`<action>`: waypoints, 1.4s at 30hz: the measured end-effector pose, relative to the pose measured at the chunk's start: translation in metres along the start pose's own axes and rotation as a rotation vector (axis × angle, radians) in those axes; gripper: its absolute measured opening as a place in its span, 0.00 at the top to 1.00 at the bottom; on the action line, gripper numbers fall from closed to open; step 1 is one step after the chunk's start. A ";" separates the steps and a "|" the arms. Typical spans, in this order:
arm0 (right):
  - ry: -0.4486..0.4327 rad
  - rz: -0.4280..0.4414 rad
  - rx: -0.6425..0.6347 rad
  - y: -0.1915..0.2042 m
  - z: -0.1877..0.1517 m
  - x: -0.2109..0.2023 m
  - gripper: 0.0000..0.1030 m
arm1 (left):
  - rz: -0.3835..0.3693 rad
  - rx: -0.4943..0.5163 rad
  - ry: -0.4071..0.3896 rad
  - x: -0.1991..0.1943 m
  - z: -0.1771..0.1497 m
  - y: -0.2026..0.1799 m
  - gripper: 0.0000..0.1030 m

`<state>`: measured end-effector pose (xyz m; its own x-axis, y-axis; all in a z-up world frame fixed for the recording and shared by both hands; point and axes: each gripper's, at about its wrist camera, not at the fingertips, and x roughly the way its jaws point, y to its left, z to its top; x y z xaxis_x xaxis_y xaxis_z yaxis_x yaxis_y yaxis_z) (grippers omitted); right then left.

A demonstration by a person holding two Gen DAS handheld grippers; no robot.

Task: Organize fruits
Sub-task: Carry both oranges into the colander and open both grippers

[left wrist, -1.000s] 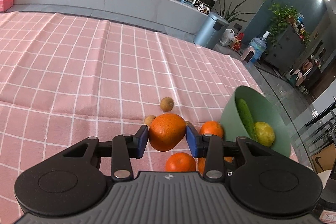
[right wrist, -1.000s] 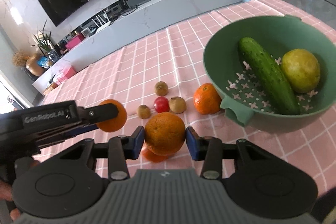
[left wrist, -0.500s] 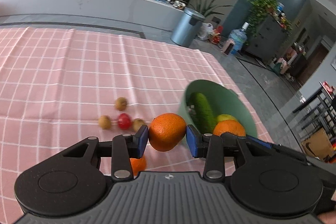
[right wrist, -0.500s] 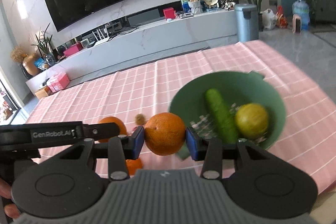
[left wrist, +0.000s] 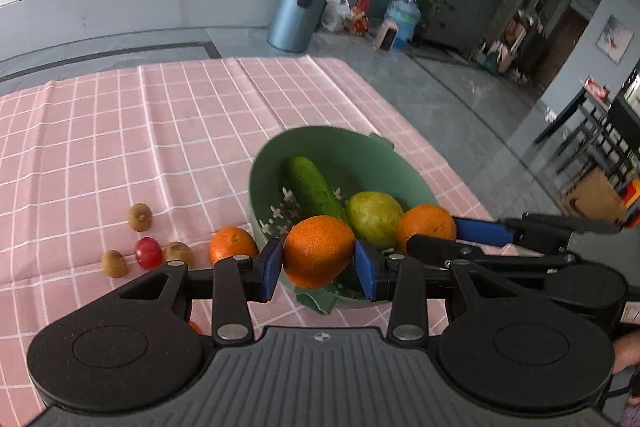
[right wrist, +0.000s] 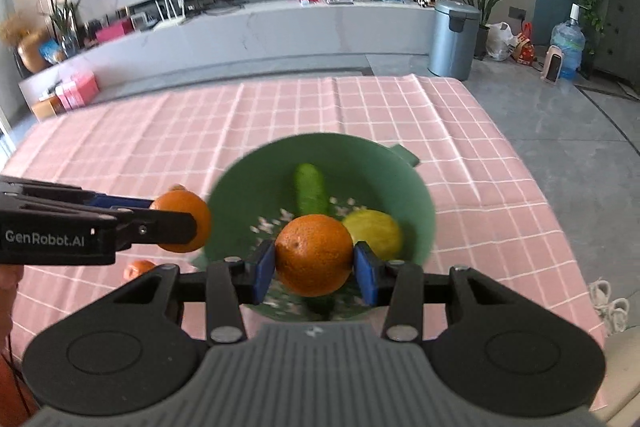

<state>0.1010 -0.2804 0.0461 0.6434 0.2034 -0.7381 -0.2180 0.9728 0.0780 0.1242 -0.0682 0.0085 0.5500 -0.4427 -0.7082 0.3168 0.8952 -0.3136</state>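
Observation:
My left gripper (left wrist: 319,269) is shut on an orange (left wrist: 318,251), held over the near rim of the green colander bowl (left wrist: 360,151). My right gripper (right wrist: 314,273) is shut on a second orange (right wrist: 314,254), above the same bowl (right wrist: 416,195). Each gripper shows in the other's view: the right one (left wrist: 430,235) with its orange (left wrist: 424,225) over the bowl's right side, the left one (right wrist: 182,217) with its orange (right wrist: 188,205) at the bowl's left edge. Inside the bowl lie a cucumber (left wrist: 312,187) and a yellow-green fruit (left wrist: 374,213).
On the pink checked tablecloth (left wrist: 160,131) left of the bowl lie another orange (left wrist: 232,245), three small brown kiwis (left wrist: 140,217) and a small red fruit (left wrist: 149,253). The table's right edge (left wrist: 420,131) drops to the floor just beyond the bowl.
Both grippers carried their oranges up and to the right, from beside the loose fruit to over the green bowl. Both stayed shut on the oranges.

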 end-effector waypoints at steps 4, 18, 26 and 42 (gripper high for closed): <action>0.031 -0.013 -0.025 -0.006 0.002 0.010 0.61 | -0.004 0.018 0.041 0.015 -0.001 -0.004 0.57; 0.109 -0.013 -0.063 -0.004 -0.011 0.037 0.61 | -0.002 0.080 0.097 0.043 -0.001 -0.011 0.57; 0.121 -0.011 -0.101 -0.001 -0.013 0.042 0.60 | -0.002 0.106 0.122 0.053 -0.002 -0.016 0.57; 0.033 -0.064 -0.128 0.012 -0.012 0.012 0.51 | 0.022 0.163 0.057 0.010 0.000 -0.025 0.44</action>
<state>0.0969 -0.2682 0.0302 0.6350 0.1356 -0.7605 -0.2707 0.9611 -0.0548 0.1212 -0.0951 0.0093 0.5152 -0.4150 -0.7499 0.4289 0.8824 -0.1936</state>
